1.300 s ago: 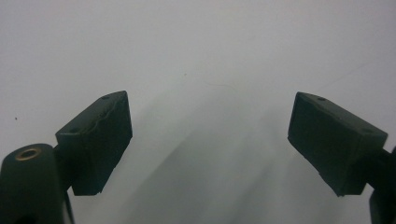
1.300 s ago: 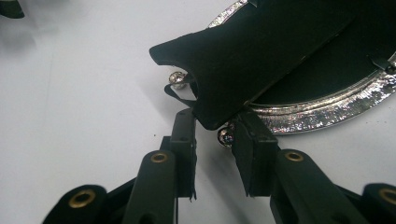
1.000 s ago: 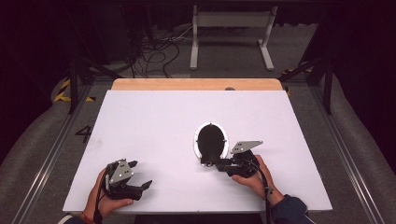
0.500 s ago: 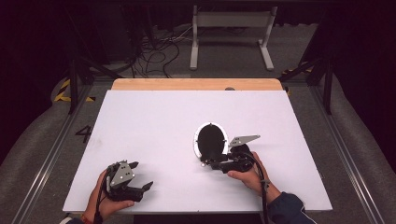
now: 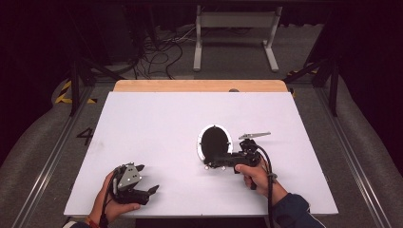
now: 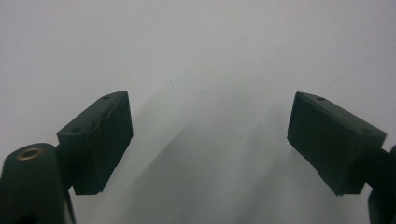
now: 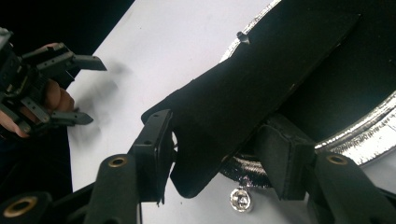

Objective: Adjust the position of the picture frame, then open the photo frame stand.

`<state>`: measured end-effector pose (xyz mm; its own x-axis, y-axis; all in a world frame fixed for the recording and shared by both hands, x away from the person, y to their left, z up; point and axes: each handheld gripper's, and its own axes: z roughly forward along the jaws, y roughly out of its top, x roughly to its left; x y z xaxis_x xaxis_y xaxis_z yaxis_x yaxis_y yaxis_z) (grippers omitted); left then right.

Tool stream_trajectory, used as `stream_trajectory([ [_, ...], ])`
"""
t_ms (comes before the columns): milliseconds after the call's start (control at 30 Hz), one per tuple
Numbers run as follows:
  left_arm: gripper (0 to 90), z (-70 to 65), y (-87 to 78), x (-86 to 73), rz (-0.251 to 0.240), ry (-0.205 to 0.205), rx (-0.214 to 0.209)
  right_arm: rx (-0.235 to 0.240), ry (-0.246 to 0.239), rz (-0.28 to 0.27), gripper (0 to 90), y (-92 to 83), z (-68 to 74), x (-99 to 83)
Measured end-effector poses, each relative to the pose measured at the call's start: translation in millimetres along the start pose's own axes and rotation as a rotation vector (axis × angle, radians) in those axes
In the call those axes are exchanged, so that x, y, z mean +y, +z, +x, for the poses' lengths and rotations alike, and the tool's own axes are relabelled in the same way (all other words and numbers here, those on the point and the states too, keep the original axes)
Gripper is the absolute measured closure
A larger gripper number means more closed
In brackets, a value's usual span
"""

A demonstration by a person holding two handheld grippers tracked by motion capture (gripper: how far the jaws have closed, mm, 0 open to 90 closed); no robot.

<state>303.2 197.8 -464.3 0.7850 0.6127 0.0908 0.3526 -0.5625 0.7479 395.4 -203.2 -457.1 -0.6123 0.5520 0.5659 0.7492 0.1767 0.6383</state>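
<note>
Right gripper [image 7: 212, 154] jaws have just been opening, black flap [image 7: 252, 93] sitting loose between them; left gripper [image 6: 210, 140] is gaping wide, empty.

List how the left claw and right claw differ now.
The left claw spans only bare white table; the right claw has the flat black handle of the silver-rimmed black oval between its jaws. The left claw sits near the table's front edge, apart from the oval; the right claw is at its rim. The right claw's jaws have just been opening. Both are open and hand-held.
</note>
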Motion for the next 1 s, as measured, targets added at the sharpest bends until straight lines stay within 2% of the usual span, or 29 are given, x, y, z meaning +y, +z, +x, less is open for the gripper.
stream_trajectory([
  [67, 14.8, 0.1, 0.4, 0.2, 0.003, 0.0, 0.001, 0.001, 0.008, -0.004, 45.3, 0.6, -0.7, 0.4],
  [233, 14.9, 2.2, 4.1, 3.2, -0.002, 0.003, -0.003, 0.042, 0.071, -0.012, 41.8, 2.9, -6.4, 4.3],
  [367, 14.8, 2.4, 9.7, 8.5, -0.001, 0.006, -0.01, 0.059, 0.119, -0.024, 43.7, 2.9, -10.3, 5.0],
  [567, 14.8, 1.2, 19.7, 18.9, 0.006, 0.033, -0.015, 0.074, 0.195, -0.047, 46.8, 6.9, -19.6, 11.1],
  [800, 14.8, 3.0, 28.8, 29.3, 0.004, 0.069, -0.008, 0.084, 0.215, -0.055, 52.3, 7.8, -23.6, 10.5],
  [900, 15.0, 7.9, 32.2, 35.7, -0.011, 0.055, -0.013, 0.087, 0.216, -0.054, 53.4, 7.6, -24.2, 10.5],
  [933, 15.0, 14.6, 37.7, 43.1, -0.03, 0.031, -0.028, 0.084, 0.206, -0.048, 53.9, 7.5, -24.4, 10.9],
  [1000, 15.2, 18.9, 42.2, 46.9, -0.039, 0.021, -0.04, 0.082, 0.206, -0.046, 54.2, 7.6, -23.7, 11.2],
])
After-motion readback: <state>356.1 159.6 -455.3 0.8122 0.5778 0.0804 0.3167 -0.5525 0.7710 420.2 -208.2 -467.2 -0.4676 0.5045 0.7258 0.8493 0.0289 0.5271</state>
